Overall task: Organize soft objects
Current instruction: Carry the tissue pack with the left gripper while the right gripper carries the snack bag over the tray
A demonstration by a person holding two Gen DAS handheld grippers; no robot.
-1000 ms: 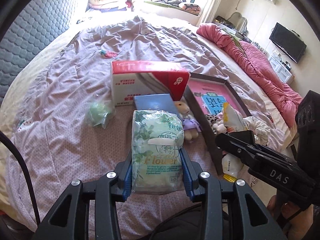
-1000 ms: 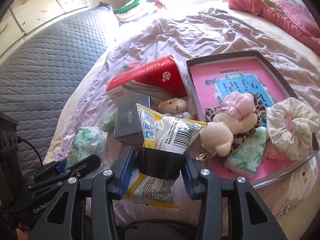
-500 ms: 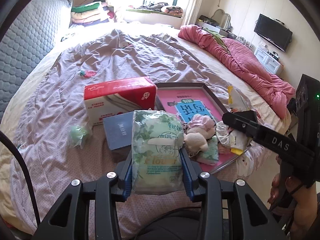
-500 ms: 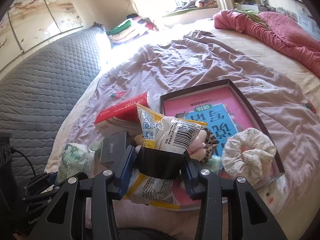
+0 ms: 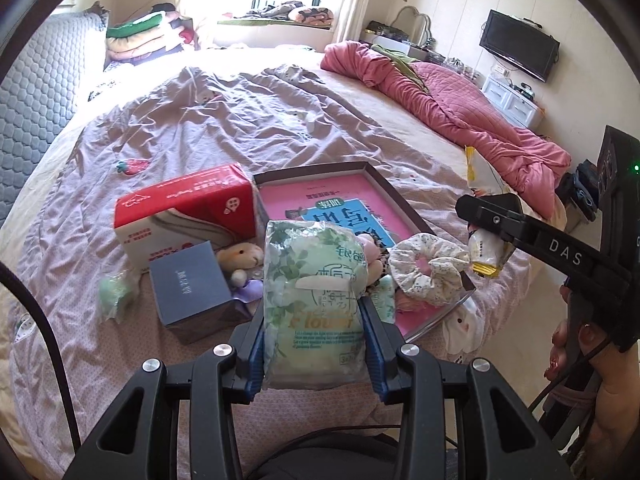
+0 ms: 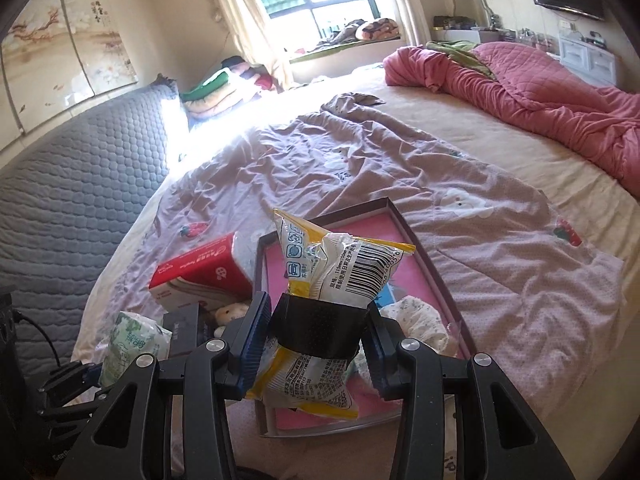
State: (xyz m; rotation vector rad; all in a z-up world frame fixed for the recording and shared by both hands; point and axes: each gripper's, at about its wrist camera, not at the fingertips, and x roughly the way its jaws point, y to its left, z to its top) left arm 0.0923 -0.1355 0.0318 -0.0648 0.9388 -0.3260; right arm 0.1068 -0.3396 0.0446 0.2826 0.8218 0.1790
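My left gripper (image 5: 316, 342) is shut on a green tissue pack (image 5: 316, 280), held upright above the bed's near edge. My right gripper (image 6: 316, 350) is shut on a yellow-and-white snack packet (image 6: 336, 268) wrapped in a black band; it also shows in the left wrist view as the snack packet (image 5: 486, 248) at the right. Below lies a dark-rimmed tray (image 5: 384, 184) with a pink book inside, holding a floral scrunchie (image 5: 428, 264) and other soft items. A small plush rabbit (image 5: 240, 258) lies beside the tray.
A red-and-white tissue box (image 5: 188, 216) and a grey-blue box (image 5: 192, 288) sit left of the tray on the lilac sheet. A green bagged item (image 5: 114, 294) lies further left. A pink quilt (image 5: 460, 108) is heaped at the right, and a grey padded headboard (image 6: 72, 168) runs along the left.
Both grippers have risen and pulled back with their packs still held. The tray and boxes now look smaller and further off, and more of the room shows.
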